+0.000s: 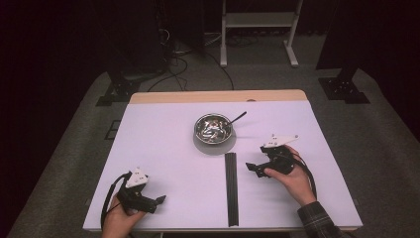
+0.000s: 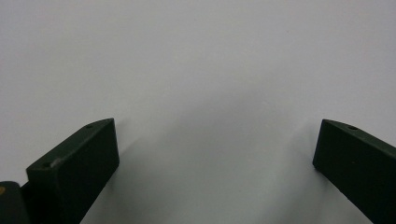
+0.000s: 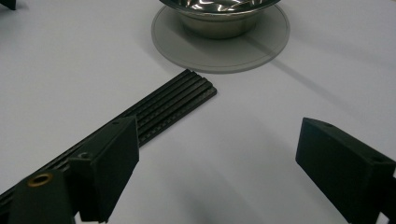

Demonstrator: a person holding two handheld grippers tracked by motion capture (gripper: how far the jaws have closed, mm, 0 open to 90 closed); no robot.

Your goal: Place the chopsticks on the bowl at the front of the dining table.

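Observation:
A steel bowl (image 1: 213, 128) sits on a round grey mat (image 1: 214, 145) at the middle of the white table, a dark utensil handle (image 1: 238, 117) sticking out over its right rim. A long black ribbed strip (image 1: 231, 187) runs from the mat toward the front edge. My right gripper (image 1: 253, 168) rests open on the table just right of the strip; the right gripper view has the strip (image 3: 159, 109) behind its left jaw and the bowl (image 3: 219, 14) ahead. My left gripper (image 1: 159, 200) lies open near the front left corner, over bare table (image 2: 201, 84).
The table (image 1: 163, 148) has a wooden far edge (image 1: 218, 96). Behind it on the floor are stand feet (image 1: 344, 89), cables (image 1: 178, 69) and a white frame (image 1: 257, 29).

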